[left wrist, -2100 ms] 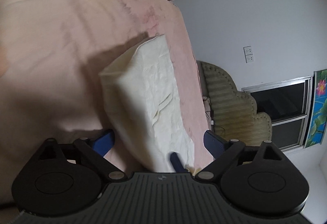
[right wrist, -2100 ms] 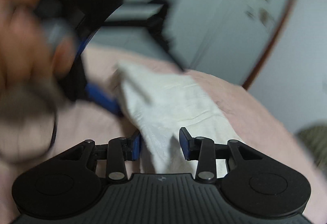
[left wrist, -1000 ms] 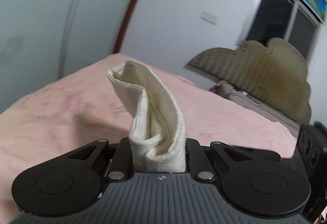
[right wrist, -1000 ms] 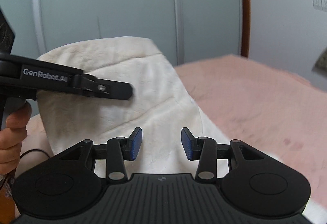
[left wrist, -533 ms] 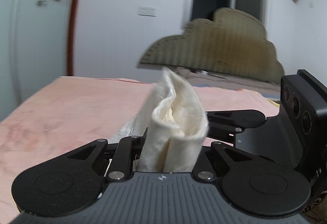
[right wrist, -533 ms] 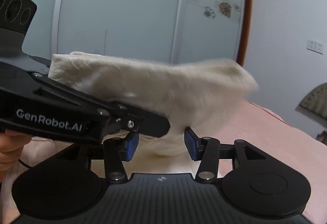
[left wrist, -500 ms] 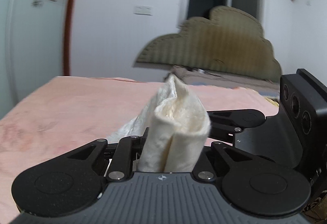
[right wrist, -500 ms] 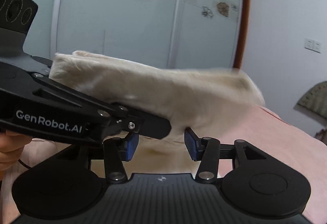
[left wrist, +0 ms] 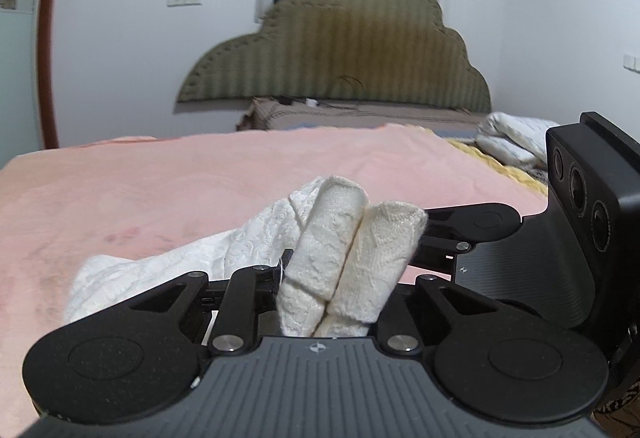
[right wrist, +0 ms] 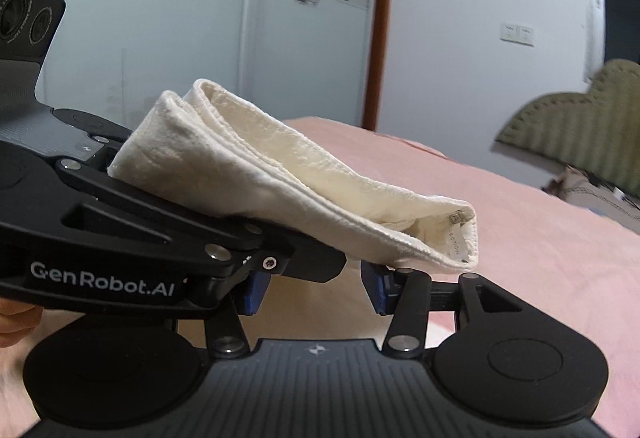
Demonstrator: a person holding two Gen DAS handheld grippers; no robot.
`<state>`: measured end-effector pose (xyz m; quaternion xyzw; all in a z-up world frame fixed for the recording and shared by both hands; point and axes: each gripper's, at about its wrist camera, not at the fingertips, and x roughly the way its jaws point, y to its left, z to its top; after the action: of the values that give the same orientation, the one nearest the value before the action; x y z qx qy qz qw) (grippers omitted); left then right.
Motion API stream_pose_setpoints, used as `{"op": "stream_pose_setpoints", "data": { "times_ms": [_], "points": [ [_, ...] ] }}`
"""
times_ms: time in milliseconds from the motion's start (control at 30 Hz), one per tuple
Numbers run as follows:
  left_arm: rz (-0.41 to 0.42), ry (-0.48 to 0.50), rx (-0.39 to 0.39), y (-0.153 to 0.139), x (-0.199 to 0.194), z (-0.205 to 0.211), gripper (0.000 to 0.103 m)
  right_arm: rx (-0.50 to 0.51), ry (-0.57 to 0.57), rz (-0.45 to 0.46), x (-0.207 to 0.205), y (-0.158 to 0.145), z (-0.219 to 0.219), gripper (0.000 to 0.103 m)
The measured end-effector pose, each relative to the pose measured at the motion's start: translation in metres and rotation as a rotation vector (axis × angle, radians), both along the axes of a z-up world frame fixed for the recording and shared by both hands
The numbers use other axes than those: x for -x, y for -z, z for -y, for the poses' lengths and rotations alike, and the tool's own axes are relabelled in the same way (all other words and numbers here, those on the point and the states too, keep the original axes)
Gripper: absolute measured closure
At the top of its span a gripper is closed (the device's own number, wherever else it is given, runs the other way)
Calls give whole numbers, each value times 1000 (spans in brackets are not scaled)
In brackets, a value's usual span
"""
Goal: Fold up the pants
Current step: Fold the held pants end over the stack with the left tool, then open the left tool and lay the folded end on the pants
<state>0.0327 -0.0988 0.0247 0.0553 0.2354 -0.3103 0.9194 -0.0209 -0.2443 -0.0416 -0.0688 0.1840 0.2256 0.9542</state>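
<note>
The cream pants [left wrist: 332, 230] are folded into a thick bundle, and my left gripper [left wrist: 340, 274] is shut on it, its fingertips hidden by the cloth. The loose part trails down to the left onto the pink bed [left wrist: 200, 178]. In the right wrist view the pants [right wrist: 280, 174] lie across the left gripper [right wrist: 312, 258], with the labelled end hanging to the right. My right gripper [right wrist: 316, 292] stands open just below that end, its blue pads [right wrist: 376, 290] apart and gripping nothing. From the left wrist view, the right gripper [left wrist: 430, 234] reaches in behind the bundle.
An olive padded headboard [left wrist: 340, 50] stands at the far end of the bed, with a dark window above it. A folded white blanket [left wrist: 512, 138] lies at the right. Floral wardrobe doors [right wrist: 200, 18] stand behind the bed. A hand [right wrist: 12, 322] holds the left gripper.
The left gripper has swung round with the pants to face the headboard and has sunk toward the bed. The right gripper has come under the bundle's labelled end with wider jaws.
</note>
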Motion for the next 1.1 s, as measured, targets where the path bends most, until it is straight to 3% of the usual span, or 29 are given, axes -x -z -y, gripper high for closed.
{"op": "stream_pose_setpoints", "data": {
  "times_ms": [300, 633, 733, 767, 800, 867, 1000, 1100],
  "points": [
    [-107, 39, -44, 30, -13, 23, 83, -24, 63, -95, 7, 31, 16, 54],
    [-78, 74, -36, 31, -7, 28, 80, -3, 117, -85, 31, 33, 18, 54],
    [-115, 95, -38, 35, -10, 27, 73, -6, 139, -105, 32, 35, 20, 52],
    [-133, 102, -33, 36, -10, 27, 66, -11, 149, -114, 34, 36, 21, 46],
    [-152, 125, -21, 35, -10, 26, 52, -16, 165, -121, 36, 34, 22, 44],
    [-177, 189, 10, 33, -5, 25, 39, -21, 196, -134, 44, 34, 29, 43],
    [-111, 274, 16, 23, 14, 19, 35, -20, 314, -190, 62, 33, 50, 43],
    [-59, 249, -3, 18, 20, 2, 32, -36, 437, -222, 78, 28, 69, 43]
  ]
}}
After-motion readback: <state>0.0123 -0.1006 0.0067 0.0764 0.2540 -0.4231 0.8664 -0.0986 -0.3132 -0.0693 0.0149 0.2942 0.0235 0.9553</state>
